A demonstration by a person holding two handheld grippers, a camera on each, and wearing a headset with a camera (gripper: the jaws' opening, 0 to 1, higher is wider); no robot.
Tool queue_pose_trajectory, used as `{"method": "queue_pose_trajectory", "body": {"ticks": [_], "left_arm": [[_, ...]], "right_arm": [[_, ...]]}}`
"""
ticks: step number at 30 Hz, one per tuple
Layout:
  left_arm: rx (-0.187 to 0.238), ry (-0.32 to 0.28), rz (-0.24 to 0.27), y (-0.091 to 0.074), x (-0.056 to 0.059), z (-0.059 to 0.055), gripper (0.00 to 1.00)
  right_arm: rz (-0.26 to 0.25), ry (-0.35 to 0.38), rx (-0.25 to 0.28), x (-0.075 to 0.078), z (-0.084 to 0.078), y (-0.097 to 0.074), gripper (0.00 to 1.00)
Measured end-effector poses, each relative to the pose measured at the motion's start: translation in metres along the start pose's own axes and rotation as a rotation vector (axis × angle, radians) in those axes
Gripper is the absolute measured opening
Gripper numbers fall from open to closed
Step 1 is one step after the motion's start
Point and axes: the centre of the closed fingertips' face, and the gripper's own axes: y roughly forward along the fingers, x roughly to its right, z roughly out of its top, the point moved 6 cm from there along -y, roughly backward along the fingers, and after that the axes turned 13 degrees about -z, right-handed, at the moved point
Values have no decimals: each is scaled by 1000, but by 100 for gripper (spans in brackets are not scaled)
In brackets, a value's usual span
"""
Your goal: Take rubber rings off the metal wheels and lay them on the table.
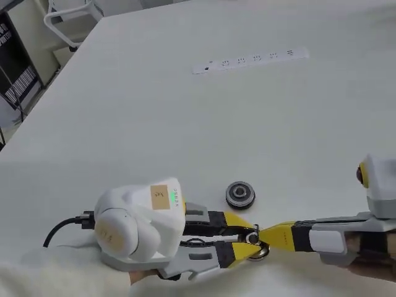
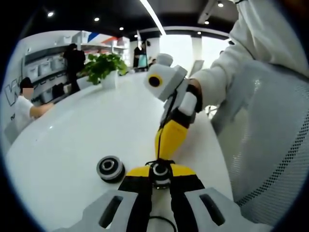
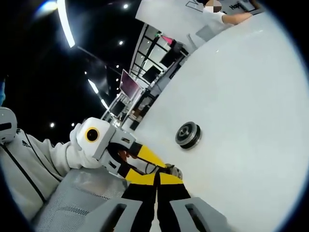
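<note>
Left tongs (image 1: 251, 241) hold wheel (image 2: 161, 174), right tongs (image 3: 159, 173) maybe

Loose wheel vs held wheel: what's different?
The loose wheel lies flat on the table, untouched; the held wheel is pinched by the left hand-held gripper, with the right hand-held gripper shut at its edge. The loose wheel's black ring is plainly on; the held wheel's is too hidden to tell. Both are small metal wheels.

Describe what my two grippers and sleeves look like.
The left gripper and right gripper have white bodies, black jaw arms and yellow tips. The left also carries a tan label, a green light and a black cable. The sleeves are white.
</note>
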Motion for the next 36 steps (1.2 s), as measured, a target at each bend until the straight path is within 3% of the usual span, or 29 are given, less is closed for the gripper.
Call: {"method": "queue_pose_trajectory", "body": {"ticks": [12,25,33,36], "left_arm": [[-1,5,0,0,0,0,13],[-2,6,0,-1,0,0,13],[-20,-3,10,-3,-2,1,13],[-45,-11,10,-3,-1,2,13]], "right_arm": [[15,-17,11,-5,2,2,0],[43,10,33,-6,3,1,0],[25,35,54,-2,4,-2,0],[9,40,55,0,4,-4,0]]}}
